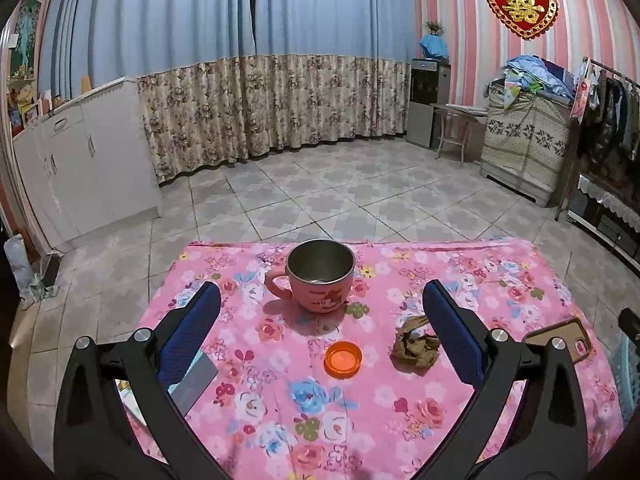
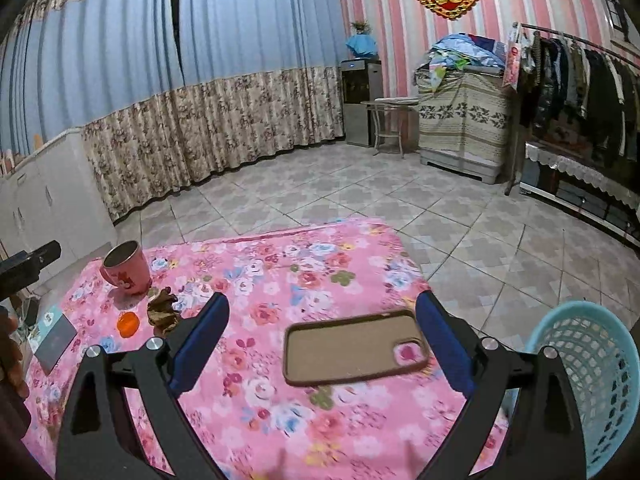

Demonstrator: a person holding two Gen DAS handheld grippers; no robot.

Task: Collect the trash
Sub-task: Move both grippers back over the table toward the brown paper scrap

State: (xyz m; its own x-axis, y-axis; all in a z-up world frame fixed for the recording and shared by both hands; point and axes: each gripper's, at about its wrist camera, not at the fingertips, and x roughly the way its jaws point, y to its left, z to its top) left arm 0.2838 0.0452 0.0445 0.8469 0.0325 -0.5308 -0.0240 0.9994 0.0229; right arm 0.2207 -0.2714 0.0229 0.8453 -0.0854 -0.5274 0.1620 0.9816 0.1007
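Both grippers hang spread and empty over the table [image 1: 520, 264]: the left gripper [image 1: 320, 344] faces the cap [image 1: 343, 365] and paper wad [image 1: 416, 347] mid-table, the right gripper [image 2: 322, 344] the phone case [image 2: 354, 347] near the right edge beside the basket [image 2: 592, 380]. Reaching left may knock the mug [image 1: 320, 276] over. The mug's lettering is unreadable; the wall heart [image 1: 521, 5] bears 囍.

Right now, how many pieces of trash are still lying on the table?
2 that look like trash: the crumpled brown paper wad between the left gripper's fingers, right of centre, and the orange cap beside it, in front of the pink mug. The gripper frames may hide more.
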